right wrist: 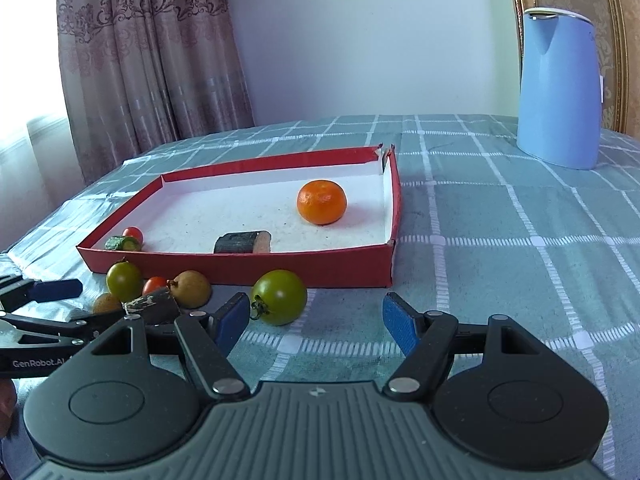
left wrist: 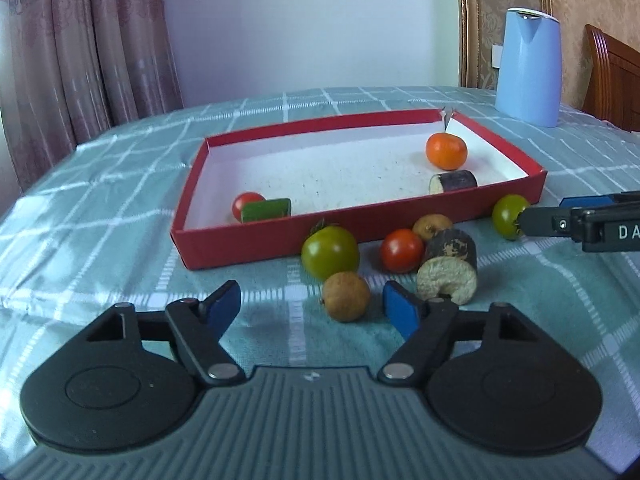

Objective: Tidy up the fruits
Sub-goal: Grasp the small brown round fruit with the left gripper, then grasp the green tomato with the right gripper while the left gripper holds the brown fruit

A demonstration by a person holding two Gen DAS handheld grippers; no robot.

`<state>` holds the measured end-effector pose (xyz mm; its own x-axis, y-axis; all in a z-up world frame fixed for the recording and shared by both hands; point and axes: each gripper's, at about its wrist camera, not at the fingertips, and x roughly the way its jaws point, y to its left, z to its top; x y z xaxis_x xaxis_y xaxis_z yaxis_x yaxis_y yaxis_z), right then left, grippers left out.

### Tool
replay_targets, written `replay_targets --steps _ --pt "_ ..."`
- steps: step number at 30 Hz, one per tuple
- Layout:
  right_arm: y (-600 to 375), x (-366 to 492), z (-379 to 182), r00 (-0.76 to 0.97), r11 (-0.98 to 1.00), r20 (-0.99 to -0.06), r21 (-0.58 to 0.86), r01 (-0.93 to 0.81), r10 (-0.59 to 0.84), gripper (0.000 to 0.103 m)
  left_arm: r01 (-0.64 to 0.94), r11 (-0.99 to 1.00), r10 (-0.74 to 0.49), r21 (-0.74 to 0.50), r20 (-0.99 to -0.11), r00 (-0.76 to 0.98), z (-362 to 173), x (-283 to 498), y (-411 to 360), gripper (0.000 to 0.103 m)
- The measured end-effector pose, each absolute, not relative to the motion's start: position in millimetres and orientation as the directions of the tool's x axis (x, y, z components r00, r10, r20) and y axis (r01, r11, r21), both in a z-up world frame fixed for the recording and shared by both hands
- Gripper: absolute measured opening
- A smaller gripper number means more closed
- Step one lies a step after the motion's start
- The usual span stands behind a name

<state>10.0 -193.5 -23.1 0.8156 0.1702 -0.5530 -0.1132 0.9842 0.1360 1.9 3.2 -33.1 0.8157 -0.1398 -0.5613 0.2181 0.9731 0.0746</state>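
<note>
Four pieces already lie in the red tray (left wrist: 256, 246); six wait on the bench beside it as I hold my left gripper (left wrist: 310, 306) and right gripper (right wrist: 316, 320) open, empty.

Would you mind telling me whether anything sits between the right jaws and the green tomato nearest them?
Nothing visible does: the right gripper is open, and the green tomato lies just ahead, toward its left jaw, on bare tablecloth.
</note>
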Motion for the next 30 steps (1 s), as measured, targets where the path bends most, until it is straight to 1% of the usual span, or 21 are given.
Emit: replay_targets --steps 2,4,6,7,12,13,14,15,21,25,30 --pt "-193.6 11.1 -23.3 0.813 0.984 -0.557 0.137 -0.114 0.172 0.073 0.222 0.973 -0.147 0.065 -0.565 0.812 -33.3 3.1 4.6 0.072" --pt "-193.5 11.3 -23.6 0.812 0.984 -0.558 0.136 -0.114 0.171 0.073 0.233 0.971 -0.161 0.057 -0.567 0.808 -33.6 3.3 5.0 0.065" --pt "-193.3 11.7 -23.6 0.812 0.984 -0.559 0.136 -0.112 0.17 0.073 0.241 0.969 -0.17 0.053 -0.564 0.808 -33.6 1.8 5.2 0.054" --pt "-193.1 12.1 -23.9 0.81 0.984 -0.561 0.136 -0.111 0.169 0.073 0.244 0.968 -0.173 0.052 -0.562 0.809 -33.8 1.0 4.9 0.053" --pt "-193.4 12.1 -24.5 0.809 0.985 -0.564 0.134 -0.107 0.165 0.073 0.263 0.964 -0.198 0.04 -0.556 0.807 -33.8 -1.8 5.3 0.037" --pt "-193.4 12.0 -24.6 0.809 0.985 -0.564 0.134 -0.107 0.165 0.073 0.268 0.963 -0.202 0.039 -0.554 0.807 -33.9 -2.5 5.3 0.035" --pt "-193.5 12.3 -24.6 0.809 0.985 -0.564 0.135 -0.108 0.166 0.073 0.273 0.961 -0.206 0.04 -0.553 0.807 -33.9 -3.4 5.0 0.031" --pt "-193.4 12.1 -24.4 0.809 0.985 -0.564 0.135 -0.108 0.166 0.073 0.278 0.96 -0.211 0.039 -0.551 0.807 -33.8 -4.2 5.0 0.024" --pt "-193.0 12.7 -24.9 0.81 0.985 -0.562 0.135 -0.107 0.165 0.073 0.284 0.957 -0.216 0.05 -0.531 0.82 -32.7 -10.2 5.9 0.023" --pt "-192.3 11.4 -24.9 0.815 0.984 -0.554 0.131 -0.117 0.171 0.073 0.273 0.961 -0.213 0.051 -0.497 0.841 -26.5 -14.0 14.0 0.023" --pt "-185.4 11.8 -24.9 0.806 0.983 -0.563 0.112 -0.146 0.183 0.073 0.215 0.976 -0.171 0.029 -0.505 0.846 -24.4 -4.2 31.4 0.023"
